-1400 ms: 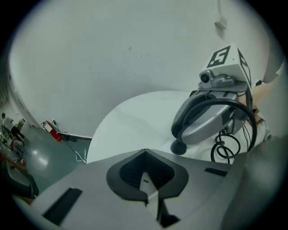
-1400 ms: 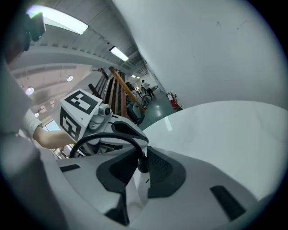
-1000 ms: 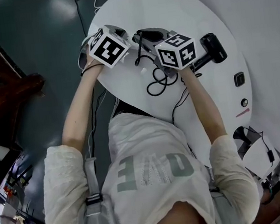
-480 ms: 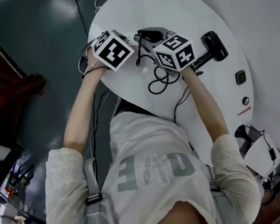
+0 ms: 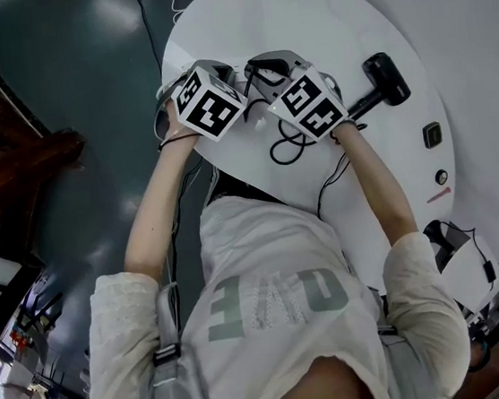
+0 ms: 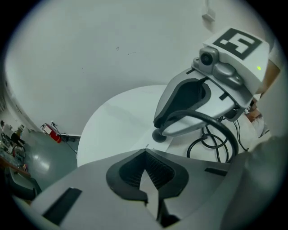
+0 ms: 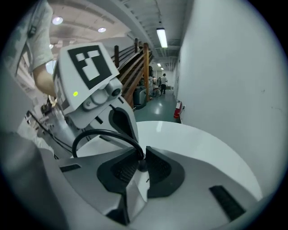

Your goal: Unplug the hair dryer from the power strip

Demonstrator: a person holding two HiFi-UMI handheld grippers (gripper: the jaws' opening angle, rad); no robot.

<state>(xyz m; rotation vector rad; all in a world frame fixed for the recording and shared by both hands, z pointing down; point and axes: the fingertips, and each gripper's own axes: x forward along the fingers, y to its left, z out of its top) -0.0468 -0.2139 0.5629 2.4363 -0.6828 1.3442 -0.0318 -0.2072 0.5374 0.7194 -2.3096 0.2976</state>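
Progress is judged to be about midway: the cord is gripped, but release from the power strip cannot be confirmed. The right gripper [image 7: 141,157] is seen with its jaws narrowly apart and closing. The black cable [image 7: 103,131] is pinched between the pads, just where it ends in a dark rounded piece [image 6: 158,135] that is taken to be the plug. From there the cable is carried in a loop over the gripper and down to loose coils on the white round surface [image 5: 317,14].

The left gripper [image 6: 146,152] is held just beside the right one. Its jaws are brought together at the tips, with nothing made out between them; it is presumably meant to steady the strip. The hair dryer [image 5: 384,78] is laid on the surface at the right in the head view, apart from both grippers and untouched.

The power strip itself cannot be picked out in any view and is thought to be hidden beneath the two grippers. Whether the plug's pins are seated or drawn out is therefore not shown. What is left, by this reading, is for the plug to be pulled clear while the strip is kept down, and then for the cable to be let go.
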